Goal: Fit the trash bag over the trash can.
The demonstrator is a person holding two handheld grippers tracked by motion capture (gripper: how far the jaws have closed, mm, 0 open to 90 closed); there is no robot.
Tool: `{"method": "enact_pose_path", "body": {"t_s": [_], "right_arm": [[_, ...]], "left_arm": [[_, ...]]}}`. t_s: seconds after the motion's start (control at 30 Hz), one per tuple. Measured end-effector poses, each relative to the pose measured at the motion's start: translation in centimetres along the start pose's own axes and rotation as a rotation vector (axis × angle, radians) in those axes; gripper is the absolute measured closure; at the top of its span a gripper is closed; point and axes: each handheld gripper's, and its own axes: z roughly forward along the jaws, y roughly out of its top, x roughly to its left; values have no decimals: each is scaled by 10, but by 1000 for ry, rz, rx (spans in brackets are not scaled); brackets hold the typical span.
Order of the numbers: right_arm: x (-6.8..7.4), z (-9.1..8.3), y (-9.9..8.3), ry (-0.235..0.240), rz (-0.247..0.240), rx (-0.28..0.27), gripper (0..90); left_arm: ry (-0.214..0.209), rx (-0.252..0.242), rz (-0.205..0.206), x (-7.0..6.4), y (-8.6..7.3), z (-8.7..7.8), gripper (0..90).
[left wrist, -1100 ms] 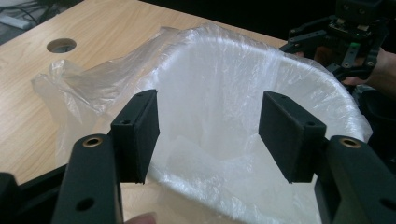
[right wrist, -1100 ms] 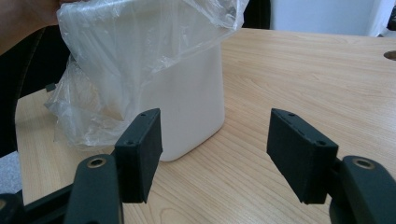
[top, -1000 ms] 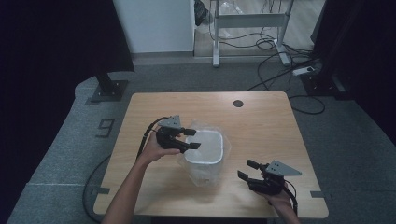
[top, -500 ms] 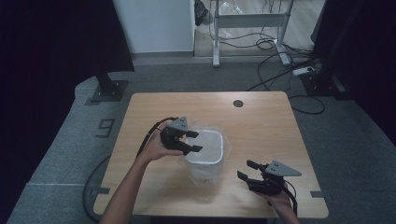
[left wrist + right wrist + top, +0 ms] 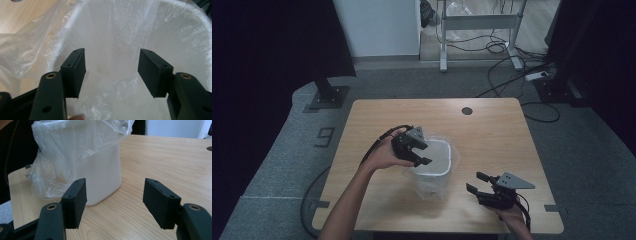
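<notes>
Your left gripper (image 5: 421, 153) jaws apart over the bag-lined white bin (image 5: 432, 167) at counter (image 5: 492, 130) centre, bin bottom hidden by plastic, your right gripper (image 5: 477, 182) at four o'clock, jaws apart, empty.

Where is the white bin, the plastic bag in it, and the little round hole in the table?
white bin (image 5: 105, 180), right gripper view, on its bare side wall.
plastic bag (image 5: 112, 32), left gripper view, on the lining inside the bin.
round hole (image 5: 467, 110), high view, on the dark spot near the table's far edge.
</notes>
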Motion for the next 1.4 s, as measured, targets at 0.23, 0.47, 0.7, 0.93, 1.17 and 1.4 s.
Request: {"method": "enact_pose_path", "body": {"t_s": [0.23, 0.47, 0.7, 0.93, 1.17, 1.4], "right_arm": [[0, 0, -1, 2, 5, 3, 354], [0, 0, -1, 1, 4, 4, 354], [0, 0, -1, 2, 4, 2, 354], [-1, 0, -1, 2, 7, 4, 353], [-3, -2, -1, 1, 7, 1, 352], [-2, -1, -2, 1, 7, 4, 352]], "left_arm": [[-15, 36, 1, 2, 4, 7, 393], [-28, 80, -5, 5, 8, 10, 398], [-47, 121, -11, 8, 15, 14, 391], [-57, 168, -15, 9, 23, 21, 381], [-57, 187, -16, 9, 24, 25, 373], [-40, 190, -14, 6, 24, 26, 370]]}}
